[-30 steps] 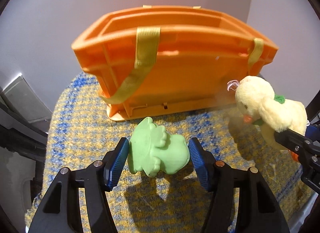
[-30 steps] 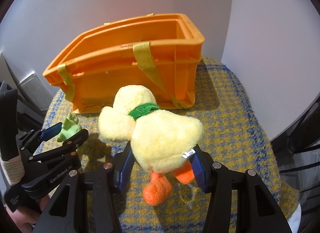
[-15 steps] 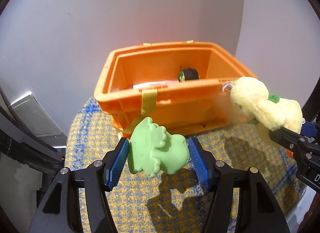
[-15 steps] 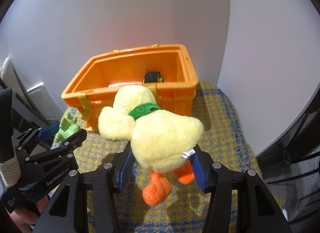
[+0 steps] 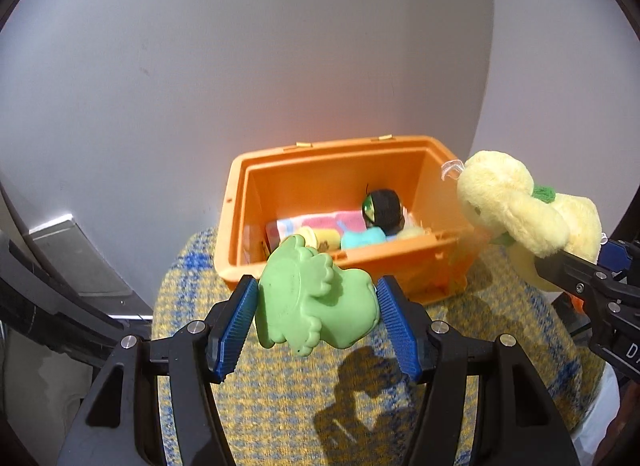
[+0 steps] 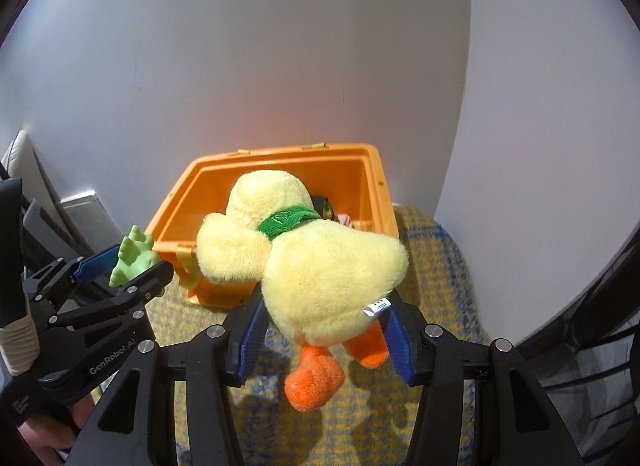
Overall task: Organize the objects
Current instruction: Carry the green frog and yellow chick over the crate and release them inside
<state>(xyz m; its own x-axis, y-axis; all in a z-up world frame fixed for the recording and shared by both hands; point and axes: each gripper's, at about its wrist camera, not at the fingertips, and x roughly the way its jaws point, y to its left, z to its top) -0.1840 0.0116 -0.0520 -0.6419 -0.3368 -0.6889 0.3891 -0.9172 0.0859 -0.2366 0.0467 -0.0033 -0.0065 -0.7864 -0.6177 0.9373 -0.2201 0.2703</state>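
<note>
My left gripper is shut on a green rubber toy and holds it in the air just in front of the orange bin. My right gripper is shut on a yellow plush duck with a green collar and orange feet, raised before the same bin. The duck shows at the right of the left wrist view, beside the bin's right wall. The green toy shows at the left of the right wrist view.
The bin holds a black round toy, a striped cloth, a yellow cup and a teal item. It stands on a yellow-and-blue woven surface against a white wall corner.
Both grippers have risen with their toys, so the bin now sits lower and its inside shows. The grips have not changed.
</note>
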